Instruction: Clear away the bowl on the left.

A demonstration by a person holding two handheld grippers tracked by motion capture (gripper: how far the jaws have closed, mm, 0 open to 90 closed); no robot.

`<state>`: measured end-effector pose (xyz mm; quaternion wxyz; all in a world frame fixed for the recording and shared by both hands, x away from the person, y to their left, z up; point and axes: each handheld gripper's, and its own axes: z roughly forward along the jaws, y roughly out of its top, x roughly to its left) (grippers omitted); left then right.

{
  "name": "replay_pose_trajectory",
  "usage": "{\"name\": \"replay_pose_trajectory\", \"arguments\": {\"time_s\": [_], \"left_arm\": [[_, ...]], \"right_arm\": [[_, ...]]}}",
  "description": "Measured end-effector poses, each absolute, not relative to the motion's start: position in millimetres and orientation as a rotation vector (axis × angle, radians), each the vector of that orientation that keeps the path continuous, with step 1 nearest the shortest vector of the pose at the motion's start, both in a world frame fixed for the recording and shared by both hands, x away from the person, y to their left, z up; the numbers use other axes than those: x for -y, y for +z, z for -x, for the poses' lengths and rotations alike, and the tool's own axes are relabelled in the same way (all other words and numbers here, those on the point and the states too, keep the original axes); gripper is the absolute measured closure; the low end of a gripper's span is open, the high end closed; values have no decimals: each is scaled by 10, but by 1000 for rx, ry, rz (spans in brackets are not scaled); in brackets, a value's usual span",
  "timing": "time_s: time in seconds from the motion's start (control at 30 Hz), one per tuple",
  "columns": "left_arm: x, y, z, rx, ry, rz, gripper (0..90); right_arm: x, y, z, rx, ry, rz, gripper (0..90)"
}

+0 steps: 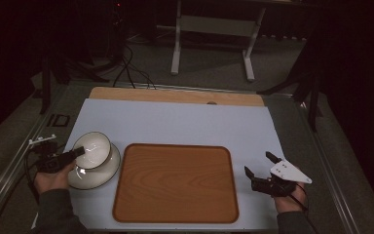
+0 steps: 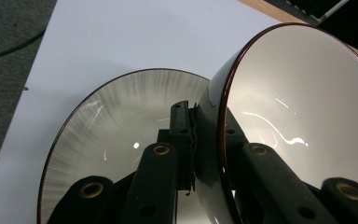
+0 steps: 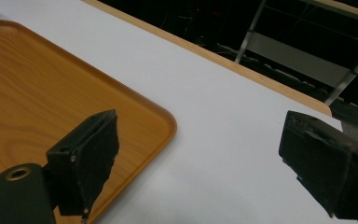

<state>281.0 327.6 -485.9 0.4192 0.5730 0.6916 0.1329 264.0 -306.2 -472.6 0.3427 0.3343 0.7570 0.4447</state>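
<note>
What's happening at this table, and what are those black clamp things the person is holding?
A person sits at a table with a handheld gripper in each hand. The left gripper has its jaws clamped on the rim of a white bowl, tilting it above a pale plate. The right gripper rests with its jaws open and nothing between them, on the white mat right of a wooden tray, which lies bare in the middle.
</note>
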Motion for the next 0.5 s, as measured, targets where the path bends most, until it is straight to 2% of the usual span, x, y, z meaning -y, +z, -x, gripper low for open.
{"name": "replay_pose_trajectory", "arguments": {"time_s": [0.5], "left_arm": [[-3236, -4758, -2759, -1709, 365, -1416, 825]], "right_arm": [[3053, -4721, -2630, -1969, 1156, -856, 115]]}}
